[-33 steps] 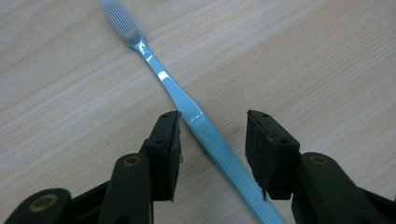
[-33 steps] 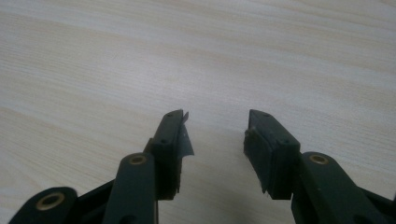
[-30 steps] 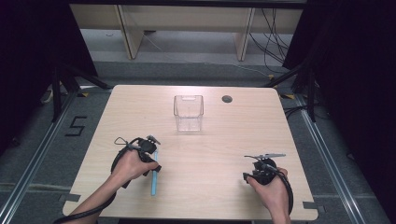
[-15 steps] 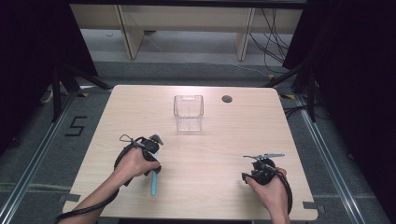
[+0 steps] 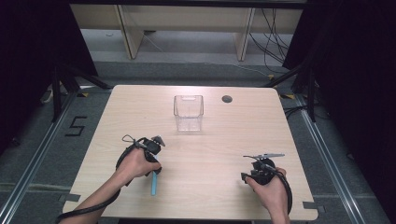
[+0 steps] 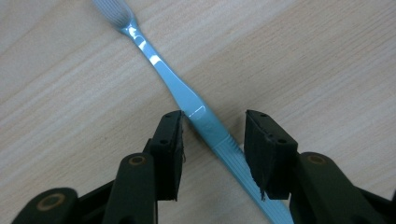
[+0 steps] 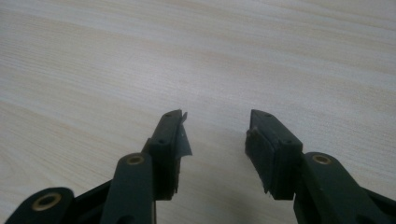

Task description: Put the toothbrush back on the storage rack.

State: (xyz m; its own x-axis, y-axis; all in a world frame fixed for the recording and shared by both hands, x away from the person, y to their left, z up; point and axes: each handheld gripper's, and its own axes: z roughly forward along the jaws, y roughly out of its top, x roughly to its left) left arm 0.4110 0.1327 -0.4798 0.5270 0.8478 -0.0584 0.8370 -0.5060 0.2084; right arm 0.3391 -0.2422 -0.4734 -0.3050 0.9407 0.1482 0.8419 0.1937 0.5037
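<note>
A light blue toothbrush (image 5: 153,184) lies flat on the wooden table (image 5: 224,140), near its front left. My left gripper (image 5: 154,169) points down at it. In the left gripper view the toothbrush (image 6: 184,91) runs on a slant between the two jaws of my left gripper (image 6: 213,116), bristles at the far end. The jaws have just been closing around the handle, and a gap still shows on each side. My right gripper (image 5: 252,176) rests low at the front right. Its jaws (image 7: 215,116) stand open over bare wood.
A clear plastic box (image 5: 188,112) stands upright at the middle back of the table. A round cable hole (image 5: 227,99) lies to its right. Dark stands and cables surround the table on the floor.
The left hand has tilted very slightly over the toothbrush. The right hand has kept still.
</note>
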